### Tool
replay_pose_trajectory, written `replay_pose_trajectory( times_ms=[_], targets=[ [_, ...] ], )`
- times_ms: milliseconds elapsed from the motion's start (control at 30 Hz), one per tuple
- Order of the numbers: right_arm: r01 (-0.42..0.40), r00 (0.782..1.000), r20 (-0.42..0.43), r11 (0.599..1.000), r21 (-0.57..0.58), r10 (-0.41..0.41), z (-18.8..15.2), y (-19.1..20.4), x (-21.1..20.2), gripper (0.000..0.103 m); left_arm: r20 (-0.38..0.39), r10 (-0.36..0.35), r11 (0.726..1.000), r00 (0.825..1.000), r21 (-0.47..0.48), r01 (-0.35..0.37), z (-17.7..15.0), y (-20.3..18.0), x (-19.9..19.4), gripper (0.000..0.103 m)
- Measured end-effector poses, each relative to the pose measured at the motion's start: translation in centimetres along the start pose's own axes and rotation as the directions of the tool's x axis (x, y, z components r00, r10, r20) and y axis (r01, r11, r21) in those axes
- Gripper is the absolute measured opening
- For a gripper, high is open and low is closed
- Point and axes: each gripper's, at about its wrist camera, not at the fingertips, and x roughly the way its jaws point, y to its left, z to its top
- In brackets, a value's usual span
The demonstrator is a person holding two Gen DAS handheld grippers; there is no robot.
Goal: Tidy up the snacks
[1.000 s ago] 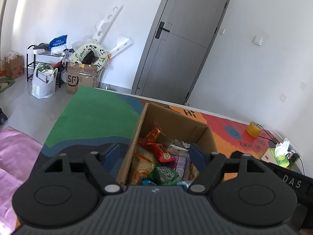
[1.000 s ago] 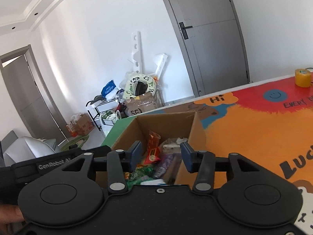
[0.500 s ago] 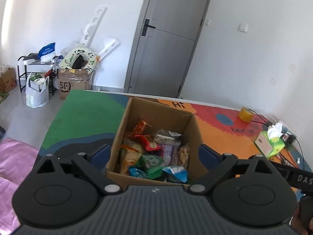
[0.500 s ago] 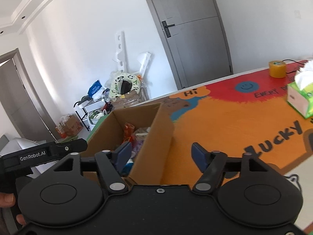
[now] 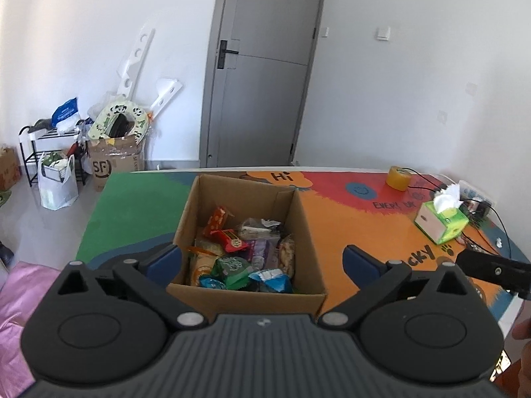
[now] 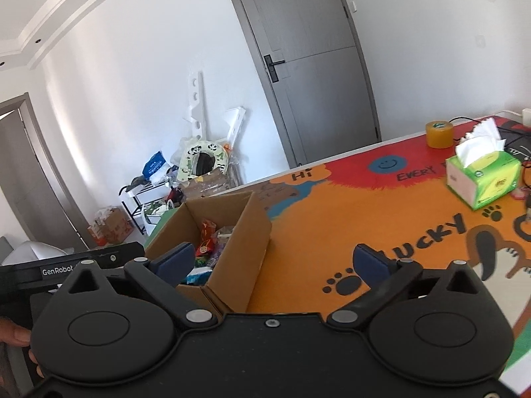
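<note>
An open cardboard box (image 5: 249,295) stands on the colourful table mat, filled with several snack packets: a red one (image 5: 230,238), a green one (image 5: 232,268), a blue one (image 5: 272,280). My left gripper (image 5: 262,260) is open and empty, its jaws standing wide on either side of the box's near end, above it. The box also shows in the right wrist view (image 6: 245,252), at the left. My right gripper (image 6: 272,262) is open and empty, to the right of the box over the orange mat.
A green tissue box (image 5: 443,224) (image 6: 481,174) and a yellow tape roll (image 5: 400,178) (image 6: 439,134) stand at the table's right side, with cables (image 5: 491,212) behind. Clutter, an SF carton (image 5: 114,162) and a grey door (image 5: 262,83) are beyond the table's far edge.
Both grippers have pulled back and up from the box and opened wider. The right gripper has swung right, over the orange mat. The box has not moved.
</note>
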Motion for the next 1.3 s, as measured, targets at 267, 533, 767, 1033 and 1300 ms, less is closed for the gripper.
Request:
replay_pose_trajectory(
  times_ms=[267, 533, 767, 1033, 1300],
  targets=[
    [0.041, 0.999, -0.019, 0.999, -0.021, -0.041, -0.6, -0.4, -2.4, 0.103, 0.003, -0.009, 1.0, 1.0, 0.027, 0.009, -0.3, -0.6, -2.1, 0.103],
    [0.086, 0.996, 0.012, 0.995, -0.055, -0.086, -0.8, -0.4, -5.6, 0.103, 0.011, -0.005, 0.995, 1.0, 0.104, 0.004, -1.0, -0.6, -4.2, 0.103],
    [0.102, 0.994, -0.023, 0.994, -0.037, -0.103, -1.3, -0.8, -6.0, 0.103, 0.023, -0.016, 0.992, 1.0, 0.126, 0.013, -1.5, 0.1, -5.6, 0.103],
    [0.067, 0.998, -0.012, 0.997, -0.034, -0.067, -1.1, -0.8, -7.1, 0.103, 0.022, 0.007, 0.989, 1.0, 0.146, -0.01, -1.7, 0.0, -6.4, 0.103],
    [0.006, 1.0, -0.03, 0.999, -0.045, -0.007, -0.8, 0.2, -7.9, 0.103, 0.019, -0.006, 0.989, 1.0, 0.15, 0.003, -1.8, 0.0, -6.8, 0.103]
  ],
)
